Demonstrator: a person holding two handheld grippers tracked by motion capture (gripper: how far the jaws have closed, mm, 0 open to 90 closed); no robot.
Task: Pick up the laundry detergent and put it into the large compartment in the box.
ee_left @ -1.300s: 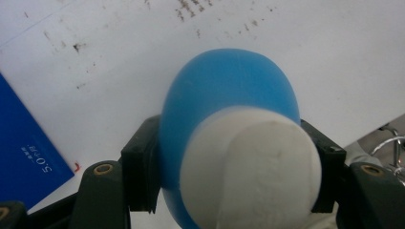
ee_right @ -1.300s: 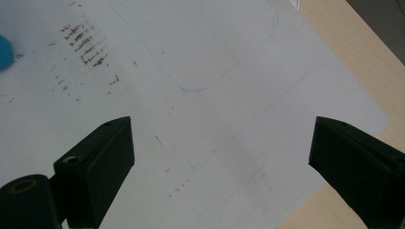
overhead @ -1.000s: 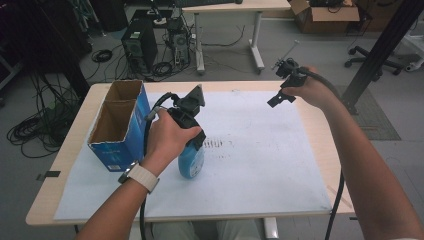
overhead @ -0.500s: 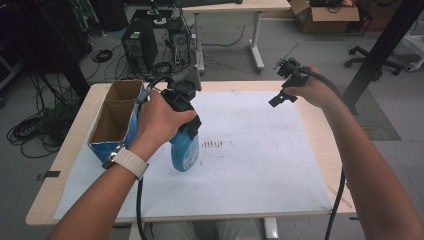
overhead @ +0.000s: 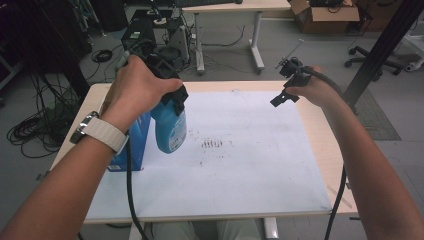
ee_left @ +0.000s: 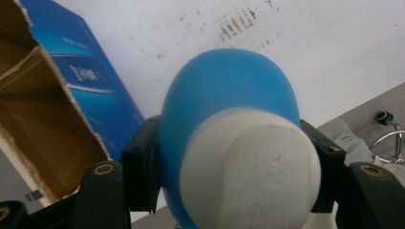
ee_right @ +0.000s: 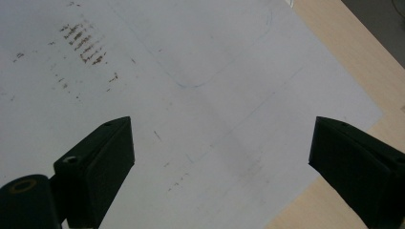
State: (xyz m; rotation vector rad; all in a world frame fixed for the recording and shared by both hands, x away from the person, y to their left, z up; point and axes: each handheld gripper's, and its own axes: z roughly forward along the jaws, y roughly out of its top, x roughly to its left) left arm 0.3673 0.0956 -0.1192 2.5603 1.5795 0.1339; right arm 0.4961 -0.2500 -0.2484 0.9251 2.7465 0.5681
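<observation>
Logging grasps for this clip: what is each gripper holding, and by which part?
The left gripper clamps the blue bottle near its white cap, one jaw on each side. The right gripper is open and holds nothing.

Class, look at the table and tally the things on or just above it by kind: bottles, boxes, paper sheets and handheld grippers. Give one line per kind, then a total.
Blue bottle, white cap, held in the left gripper: 1
Blue cardboard box, open: 1
White paper sheet covering the table: 1
Grippers, counting the right gripper too: 2
Total: 5
</observation>
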